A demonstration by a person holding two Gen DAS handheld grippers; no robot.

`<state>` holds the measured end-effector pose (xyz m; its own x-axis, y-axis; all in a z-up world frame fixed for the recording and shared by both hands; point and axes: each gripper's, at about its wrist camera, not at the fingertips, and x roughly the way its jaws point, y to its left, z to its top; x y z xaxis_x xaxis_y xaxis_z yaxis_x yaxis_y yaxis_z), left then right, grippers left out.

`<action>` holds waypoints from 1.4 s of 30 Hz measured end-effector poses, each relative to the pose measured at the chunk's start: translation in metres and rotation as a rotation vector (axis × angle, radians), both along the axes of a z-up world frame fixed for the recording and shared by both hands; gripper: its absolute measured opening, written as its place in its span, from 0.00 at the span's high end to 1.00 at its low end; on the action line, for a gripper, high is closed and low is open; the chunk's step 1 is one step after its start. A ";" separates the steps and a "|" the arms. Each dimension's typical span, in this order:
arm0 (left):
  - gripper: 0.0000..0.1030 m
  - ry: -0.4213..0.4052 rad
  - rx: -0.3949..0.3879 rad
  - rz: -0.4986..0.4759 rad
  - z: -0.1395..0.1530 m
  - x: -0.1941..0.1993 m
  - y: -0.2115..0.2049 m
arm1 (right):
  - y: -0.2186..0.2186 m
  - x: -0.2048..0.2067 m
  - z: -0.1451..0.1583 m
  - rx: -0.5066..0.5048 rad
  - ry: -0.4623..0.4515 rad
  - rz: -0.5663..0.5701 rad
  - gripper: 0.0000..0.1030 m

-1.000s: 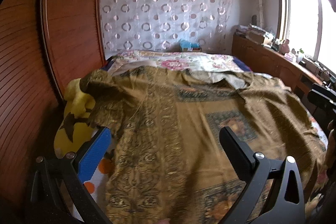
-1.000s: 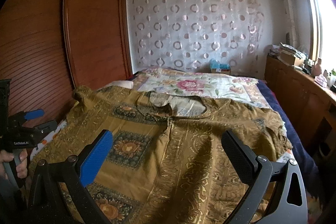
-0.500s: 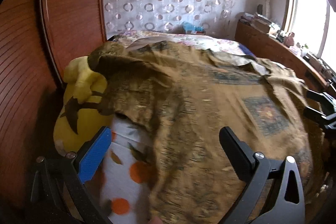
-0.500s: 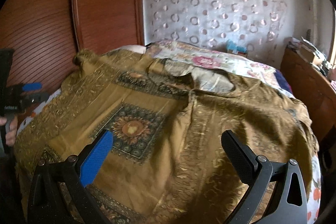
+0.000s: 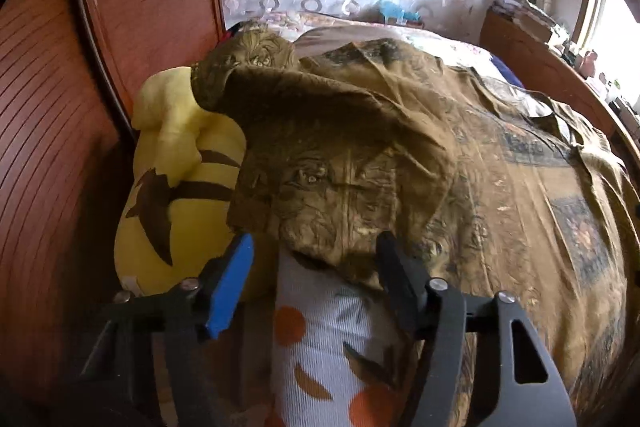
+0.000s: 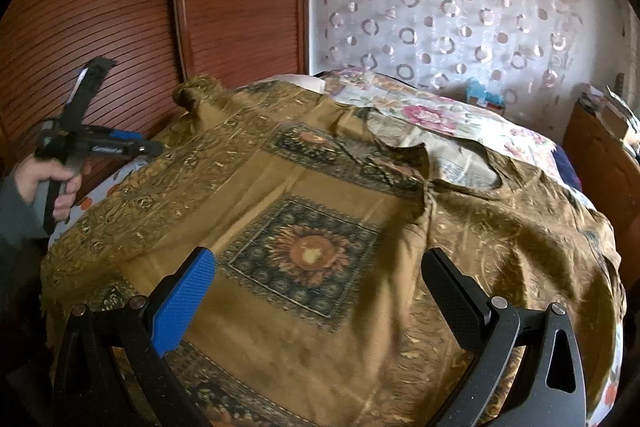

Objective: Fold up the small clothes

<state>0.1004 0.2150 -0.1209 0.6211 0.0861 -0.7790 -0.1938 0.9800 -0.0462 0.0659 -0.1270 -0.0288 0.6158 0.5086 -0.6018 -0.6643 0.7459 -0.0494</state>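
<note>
Since a second ago the left gripper (image 5: 312, 267) has dropped onto the brown shirt's (image 5: 400, 147) near-left sleeve edge, jaws closing around it, ready to fold; right gripper (image 6: 320, 291) gapes empty.

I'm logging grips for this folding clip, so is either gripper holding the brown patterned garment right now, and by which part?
Neither yet. The left gripper is closing around the garment's sleeve hem, pads not pressing; the right gripper hovers open.
</note>
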 end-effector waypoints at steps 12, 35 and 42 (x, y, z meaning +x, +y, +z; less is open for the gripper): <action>0.97 -0.007 -0.006 -0.010 0.014 0.015 0.009 | -0.009 -0.018 -0.005 0.022 0.018 0.031 0.00; 0.94 -0.266 -0.029 -0.322 0.113 -0.035 -0.115 | -0.033 -0.005 -0.005 0.059 0.041 -0.072 0.00; 0.43 -0.285 -0.002 -0.240 0.108 -0.064 -0.097 | -0.015 0.004 0.000 0.047 0.021 -0.023 0.01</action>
<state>0.0365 0.1184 -0.0125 0.8154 -0.0899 -0.5718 0.0626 0.9958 -0.0673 0.0697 -0.1423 -0.0290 0.6151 0.5224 -0.5906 -0.6477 0.7619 -0.0006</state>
